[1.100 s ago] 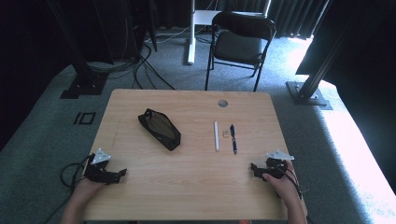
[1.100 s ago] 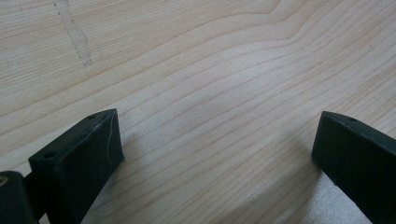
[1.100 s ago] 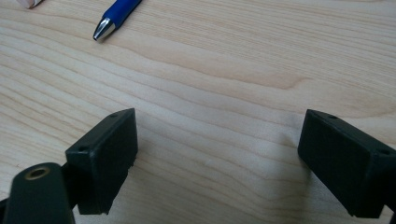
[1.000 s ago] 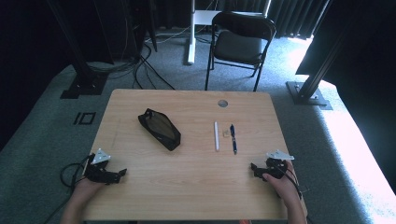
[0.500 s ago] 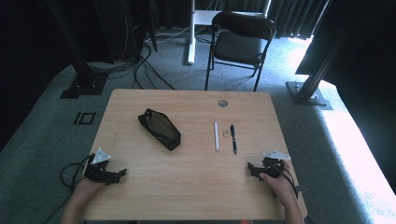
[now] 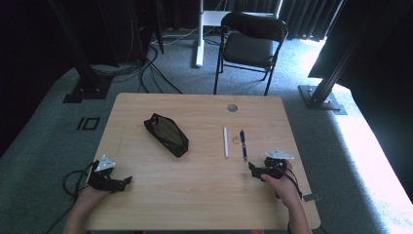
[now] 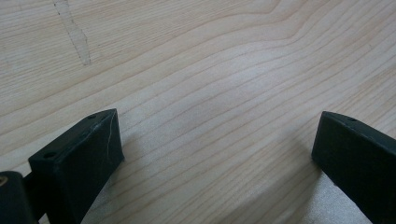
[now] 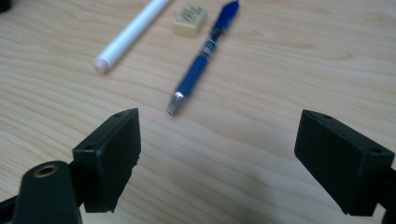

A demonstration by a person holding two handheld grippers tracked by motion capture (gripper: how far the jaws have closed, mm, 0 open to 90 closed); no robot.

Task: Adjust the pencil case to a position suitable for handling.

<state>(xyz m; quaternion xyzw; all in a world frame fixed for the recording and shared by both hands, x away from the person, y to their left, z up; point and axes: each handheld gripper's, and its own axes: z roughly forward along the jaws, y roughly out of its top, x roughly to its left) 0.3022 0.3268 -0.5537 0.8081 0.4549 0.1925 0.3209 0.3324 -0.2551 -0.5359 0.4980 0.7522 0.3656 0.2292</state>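
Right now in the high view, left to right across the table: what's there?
left gripper → black pouch → white pen → small eraser → blue pen → right gripper

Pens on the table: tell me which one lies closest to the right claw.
The blue pen, its silver tip pointing toward the open right claw. The white pen lies beyond it, farther from the claw, with a small beige eraser between their far ends.

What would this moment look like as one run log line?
right gripper: open, facing blue pen | left gripper: open over bare table | white pen, eraser, black pouch: untouched
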